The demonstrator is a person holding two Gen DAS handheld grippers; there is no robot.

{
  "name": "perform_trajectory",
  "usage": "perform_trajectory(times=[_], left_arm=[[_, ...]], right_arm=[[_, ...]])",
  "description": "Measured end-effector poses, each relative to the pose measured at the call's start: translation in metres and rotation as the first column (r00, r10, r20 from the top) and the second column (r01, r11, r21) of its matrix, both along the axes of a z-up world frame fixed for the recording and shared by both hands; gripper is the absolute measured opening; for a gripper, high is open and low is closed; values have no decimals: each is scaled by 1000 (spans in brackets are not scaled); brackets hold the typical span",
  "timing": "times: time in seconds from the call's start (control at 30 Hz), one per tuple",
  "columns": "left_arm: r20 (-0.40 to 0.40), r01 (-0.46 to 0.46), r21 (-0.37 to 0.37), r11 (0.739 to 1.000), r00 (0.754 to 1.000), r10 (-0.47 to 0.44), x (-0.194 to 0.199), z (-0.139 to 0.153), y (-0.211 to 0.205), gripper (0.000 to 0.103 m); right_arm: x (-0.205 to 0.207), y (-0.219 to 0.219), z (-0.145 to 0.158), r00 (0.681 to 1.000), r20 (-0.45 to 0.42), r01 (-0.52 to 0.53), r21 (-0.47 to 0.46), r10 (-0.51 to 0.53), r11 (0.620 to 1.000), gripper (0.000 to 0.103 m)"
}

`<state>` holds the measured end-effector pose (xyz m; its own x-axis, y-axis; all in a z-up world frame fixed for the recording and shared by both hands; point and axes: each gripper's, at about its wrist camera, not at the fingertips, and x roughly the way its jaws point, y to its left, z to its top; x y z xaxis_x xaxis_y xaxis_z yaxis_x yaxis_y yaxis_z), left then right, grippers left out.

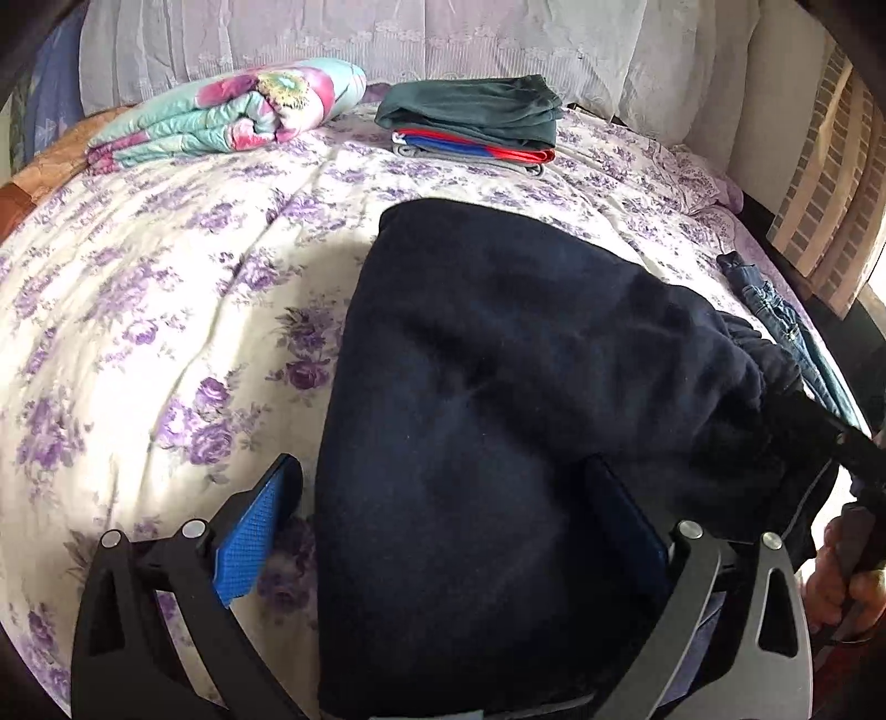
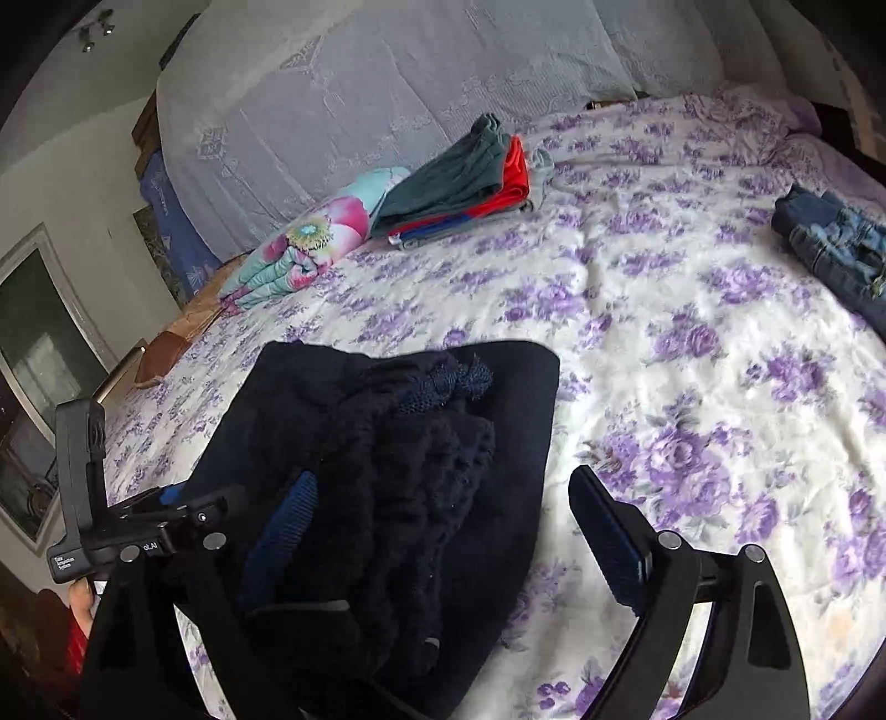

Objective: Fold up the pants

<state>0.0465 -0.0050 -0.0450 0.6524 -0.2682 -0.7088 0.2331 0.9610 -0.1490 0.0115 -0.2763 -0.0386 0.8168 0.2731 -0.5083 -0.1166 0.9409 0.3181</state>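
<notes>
The dark navy pants [image 1: 487, 443] lie folded on the floral bedspread [image 1: 138, 288]; they also show in the right wrist view [image 2: 398, 459] with the gathered waistband and drawstring on top. My left gripper [image 1: 443, 509] is open, its blue-padded fingers [image 1: 249, 548] either side of the near end of the pants. My right gripper [image 2: 443, 515] is open, straddling the waistband end. The right gripper's arm shows at the right edge of the left wrist view [image 1: 830, 437], touching the waistband.
A stack of folded clothes [image 1: 476, 122], dark green on top over red and blue, sits at the back of the bed. A rolled floral quilt [image 1: 232, 111] lies left of it. Blue jeans [image 2: 836, 249] lie at the bed's right side. Lace-covered pillows [image 1: 387, 39] line the headboard.
</notes>
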Motion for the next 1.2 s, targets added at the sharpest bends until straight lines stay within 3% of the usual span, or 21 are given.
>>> perform_trajectory(times=[0.07,0.13,0.2,0.33,0.43,0.5,0.6,0.83,1.2], left_arm=[[100,-49,97,994,994,40,-10,14,0,99],[213,-134,183,974,973,93,-17,29,5,99],[256,-192,221,956,957,133,-16,37,13,99],[155,-224,152,963,967,201,3,19,36,99],[120,-205,107,973,974,192,6,3,42,99],[133,-202,86,976,973,190,5,6,45,99],[127,-200,92,975,974,187,7,5,43,99],[147,-194,105,975,973,178,4,5,40,99],[129,-134,65,989,984,125,1,3,41,98]], right_arm=[[-17,-4,18,995,94,30,-2,-30,1000,93],[-25,-5,36,986,160,44,-10,-42,999,95],[-26,-1,46,979,204,33,-21,-28,999,99],[-12,12,38,972,214,124,-137,-93,983,99],[-5,14,13,980,178,113,-160,-84,981,99],[3,15,5,991,113,87,-150,-70,985,99],[7,10,-1,994,87,76,-114,-67,991,99],[9,2,-6,996,65,67,-50,-64,997,99],[13,-4,-9,998,32,52,2,-52,999,99]])
